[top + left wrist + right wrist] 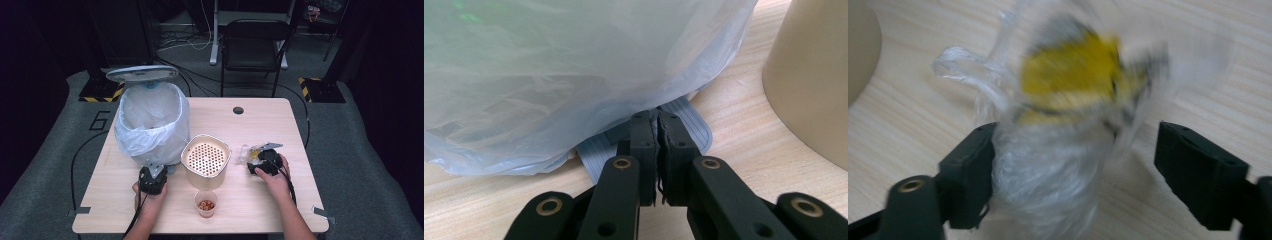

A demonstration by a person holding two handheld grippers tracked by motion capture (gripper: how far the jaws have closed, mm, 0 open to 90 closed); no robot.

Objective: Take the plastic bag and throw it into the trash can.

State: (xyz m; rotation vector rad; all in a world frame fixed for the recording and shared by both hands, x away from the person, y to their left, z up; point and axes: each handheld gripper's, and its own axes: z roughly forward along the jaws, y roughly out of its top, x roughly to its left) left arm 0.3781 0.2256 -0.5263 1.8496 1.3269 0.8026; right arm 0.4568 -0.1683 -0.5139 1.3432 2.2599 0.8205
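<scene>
Lab or recording studio, not home. Pale wooden table [280, 130] stands alone on grey carpet [370, 165] — dark walls all around. At 12 o'clock: empty black folding chair [252, 47], white stand legs [216, 35], loose cables [185, 42] on floor. At 10 and 2 o'clock: black bases with yellow-black hazard tape [117, 94]. Painted number 6 [100, 120] on carpet at 9 o'clock — marked station.
</scene>
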